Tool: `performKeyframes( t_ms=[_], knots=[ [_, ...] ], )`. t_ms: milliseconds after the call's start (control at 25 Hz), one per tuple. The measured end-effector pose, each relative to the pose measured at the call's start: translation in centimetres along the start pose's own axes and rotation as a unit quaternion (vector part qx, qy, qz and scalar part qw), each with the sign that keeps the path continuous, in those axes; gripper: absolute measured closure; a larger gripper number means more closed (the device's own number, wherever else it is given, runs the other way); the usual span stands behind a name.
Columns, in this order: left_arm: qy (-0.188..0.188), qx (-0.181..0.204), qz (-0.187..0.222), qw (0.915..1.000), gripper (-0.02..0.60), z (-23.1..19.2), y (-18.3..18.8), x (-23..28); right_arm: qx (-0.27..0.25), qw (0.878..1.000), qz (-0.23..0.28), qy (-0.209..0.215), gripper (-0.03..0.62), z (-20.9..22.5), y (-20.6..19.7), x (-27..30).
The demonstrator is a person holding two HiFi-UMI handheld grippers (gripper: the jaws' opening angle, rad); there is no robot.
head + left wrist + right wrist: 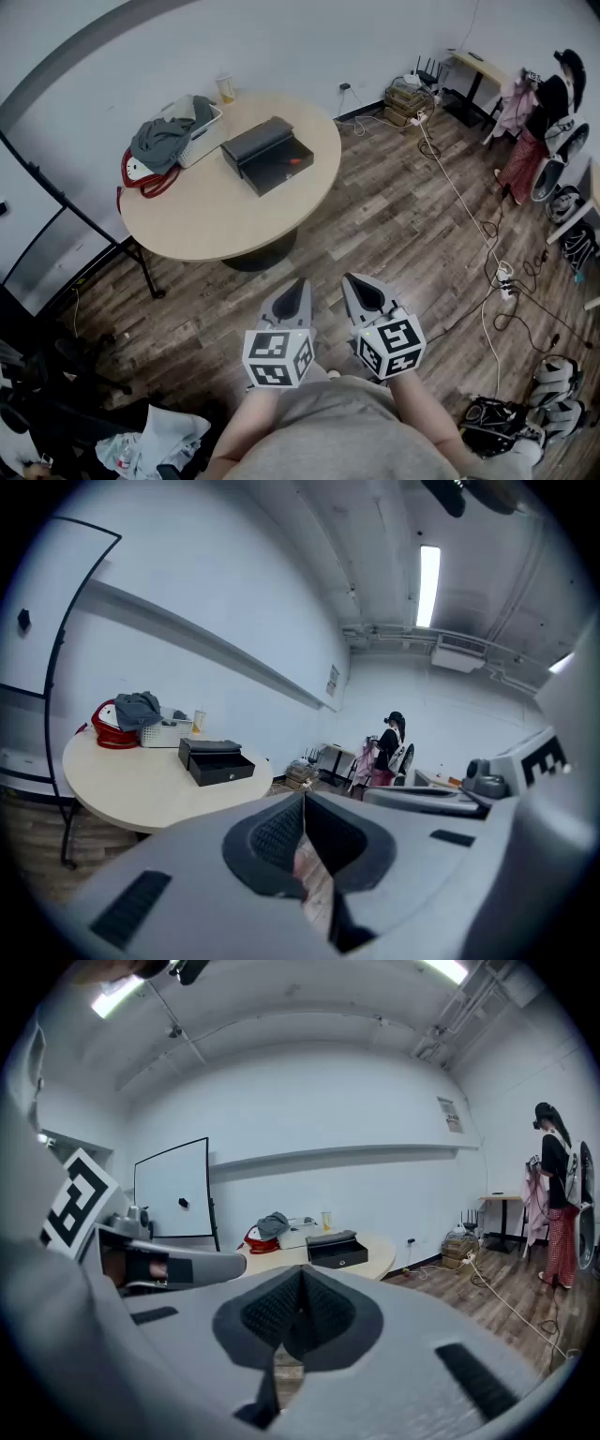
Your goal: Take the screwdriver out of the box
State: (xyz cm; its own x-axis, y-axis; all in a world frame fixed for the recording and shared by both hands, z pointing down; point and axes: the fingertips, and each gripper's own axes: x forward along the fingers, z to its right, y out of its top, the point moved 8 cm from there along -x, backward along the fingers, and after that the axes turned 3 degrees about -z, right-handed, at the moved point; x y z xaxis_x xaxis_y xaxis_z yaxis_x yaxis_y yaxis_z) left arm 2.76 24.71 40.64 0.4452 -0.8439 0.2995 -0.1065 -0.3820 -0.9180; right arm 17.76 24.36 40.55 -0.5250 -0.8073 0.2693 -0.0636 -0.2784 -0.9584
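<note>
Well back from the tabletop (216, 220), the left gripper (298, 283) and right gripper (355, 279) hung with fingers pressed together, empty; the screwdriver (293, 161) lay inside the box (255, 142).

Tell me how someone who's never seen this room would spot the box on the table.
Find the round beige table. Towards its far right side sits the black box, open, with a small red screwdriver inside. Unlike the white basket of grey clothes, the red cable coil and the cup, it is the only dark, flat, rectangular thing there.
</note>
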Motion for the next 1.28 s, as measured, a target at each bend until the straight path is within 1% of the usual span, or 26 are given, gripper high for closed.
performKeyframes(
  t_ms=[240,520,680,800,960,1040,1280],
  knots=[
    [-0.001,0.001,-0.003,1.0000,0.578,0.7,-0.6,-0.7,-0.001,1.000,0.004,0.003,0.594,-0.6,-0.6,-1.2],
    [-0.005,0.003,-0.001,1.0000,0.578,1.5,-0.5,-1.1,-0.010,1.000,0.009,0.007,0.594,-0.8,-0.2,-1.9],
    [0.003,-0.001,0.001,1.0000,0.578,1.2,-0.4,-1.5,0.011,1.000,0.016,0.017,0.594,-0.8,-0.2,-1.6],
    [0.008,-0.003,-0.007,0.9999,0.578,0.5,-0.7,-1.4,0.024,0.999,0.015,0.025,0.592,-0.8,-0.2,-0.8],
    [0.015,-0.011,-0.016,0.9997,0.578,-0.9,-0.6,-0.2,0.025,0.999,0.015,0.035,0.592,-0.7,0.0,0.8],
    [0.017,-0.014,-0.018,0.9996,0.578,-1.9,-0.2,0.9,0.024,0.999,0.015,0.034,0.592,-0.3,0.3,1.9],
    [0.017,-0.018,-0.014,0.9996,0.578,-4.3,1.8,5.6,0.034,0.999,0.017,0.030,0.592,2.8,1.6,6.2]
  ],
)
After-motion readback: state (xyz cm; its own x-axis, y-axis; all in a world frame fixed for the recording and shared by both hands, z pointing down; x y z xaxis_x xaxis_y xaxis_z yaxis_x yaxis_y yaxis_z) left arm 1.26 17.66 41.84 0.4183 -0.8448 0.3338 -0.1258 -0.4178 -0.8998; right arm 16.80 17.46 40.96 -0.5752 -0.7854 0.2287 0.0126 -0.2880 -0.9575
